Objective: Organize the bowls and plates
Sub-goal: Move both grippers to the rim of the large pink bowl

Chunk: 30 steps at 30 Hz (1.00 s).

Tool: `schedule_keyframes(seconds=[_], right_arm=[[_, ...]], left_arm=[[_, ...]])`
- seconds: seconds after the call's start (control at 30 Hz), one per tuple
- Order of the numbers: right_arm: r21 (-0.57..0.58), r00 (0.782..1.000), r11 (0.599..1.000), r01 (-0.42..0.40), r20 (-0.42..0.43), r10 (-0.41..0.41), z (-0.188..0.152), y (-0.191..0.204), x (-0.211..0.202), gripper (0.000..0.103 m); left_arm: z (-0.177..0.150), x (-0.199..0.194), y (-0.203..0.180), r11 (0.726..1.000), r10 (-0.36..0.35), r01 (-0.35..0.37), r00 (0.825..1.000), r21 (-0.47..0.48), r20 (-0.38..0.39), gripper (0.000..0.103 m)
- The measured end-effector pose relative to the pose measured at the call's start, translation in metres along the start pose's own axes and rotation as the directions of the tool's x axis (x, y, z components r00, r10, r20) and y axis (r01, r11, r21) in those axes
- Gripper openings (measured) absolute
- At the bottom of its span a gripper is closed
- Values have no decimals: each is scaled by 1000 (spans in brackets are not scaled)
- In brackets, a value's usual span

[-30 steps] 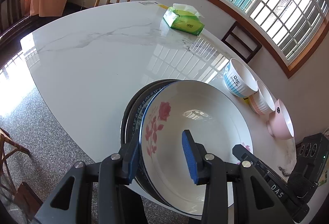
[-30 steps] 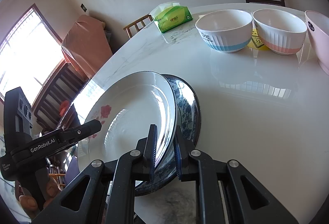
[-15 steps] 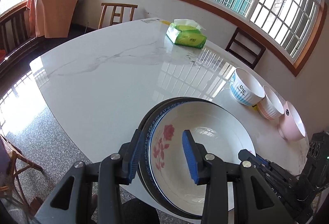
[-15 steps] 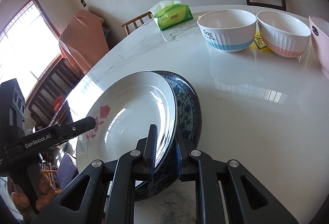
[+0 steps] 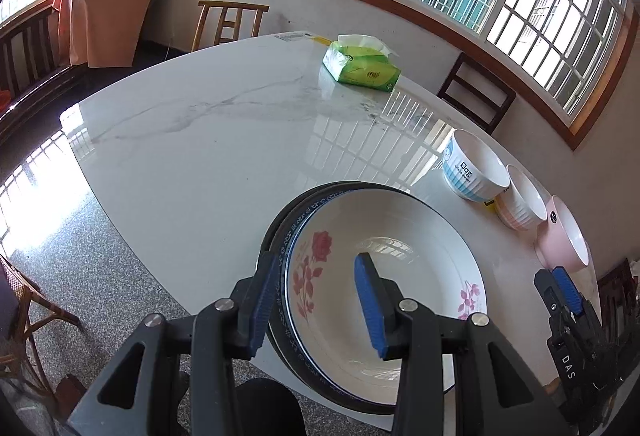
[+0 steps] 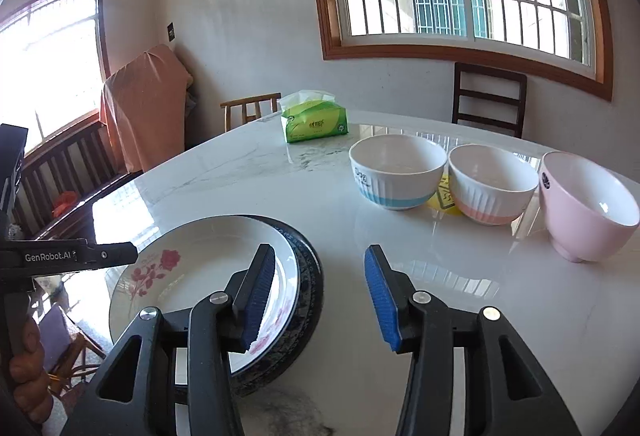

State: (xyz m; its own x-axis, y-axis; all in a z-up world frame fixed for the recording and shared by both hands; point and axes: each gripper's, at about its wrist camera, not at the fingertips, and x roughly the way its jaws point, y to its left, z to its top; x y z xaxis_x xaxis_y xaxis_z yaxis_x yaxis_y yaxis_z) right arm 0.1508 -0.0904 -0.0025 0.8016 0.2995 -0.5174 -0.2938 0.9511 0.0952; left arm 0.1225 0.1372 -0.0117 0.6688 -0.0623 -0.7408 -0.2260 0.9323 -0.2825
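A white plate with pink roses [image 5: 404,276] lies on top of a dark blue-patterned plate [image 5: 280,232] at the near edge of the marble table [image 5: 208,139]. My left gripper [image 5: 320,300] is open, its jaws straddling the stack's near rim without pinching. My right gripper [image 6: 320,296] is open and empty, raised beside the stack [image 6: 200,276]. Three bowls stand in a row to the right: blue-banded [image 6: 396,171], pink-banded [image 6: 492,183], and plain pink [image 6: 584,207].
A green tissue pack [image 6: 314,121] sits at the table's far side. A yellow sticker [image 6: 444,197] lies between two bowls. Chairs [image 6: 490,99] stand around the table. The plate stack overhangs the table's near edge over the granite floor [image 5: 80,256].
My right gripper has let go of the plate rims, opened wide and lifted back. My left gripper has pulled back a little from the stack, still open.
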Motion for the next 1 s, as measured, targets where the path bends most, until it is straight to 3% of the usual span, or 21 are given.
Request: schedule_keyframes(seconds=[0.17,0.37,0.5,0.67,0.87,0.93,1.0], right_arm=[[22,992,991,129,0,-129,-11,-46,-16,52],[169,966,952,256,-20,-256,-26,-122,-41,53],[240,954,925,296,-36,-297,-35,-160,-56,56],[364,956,886,286,-45,-291,-47,-196,-71,63],[535,973,814,224,-72,-220,-66,-235,-75,65],[569,977,797,202,-64,-203,-70,-242,-78,66],[548,974,807,221,-77,-214,-68,-245,-79,66]], left_arm=[[-4,-3,-25,997,6,-6,1000,76,2,40],[-13,-7,-66,985,9,-12,1000,175,14,40],[-19,-9,-96,971,12,-17,1000,238,23,40],[-25,-5,-138,950,0,-3,1000,311,8,42],[-27,10,-193,928,-95,129,989,351,-112,42],[-25,19,-214,917,-145,201,972,343,-183,42],[-20,29,-233,905,-205,281,946,318,-252,42]])
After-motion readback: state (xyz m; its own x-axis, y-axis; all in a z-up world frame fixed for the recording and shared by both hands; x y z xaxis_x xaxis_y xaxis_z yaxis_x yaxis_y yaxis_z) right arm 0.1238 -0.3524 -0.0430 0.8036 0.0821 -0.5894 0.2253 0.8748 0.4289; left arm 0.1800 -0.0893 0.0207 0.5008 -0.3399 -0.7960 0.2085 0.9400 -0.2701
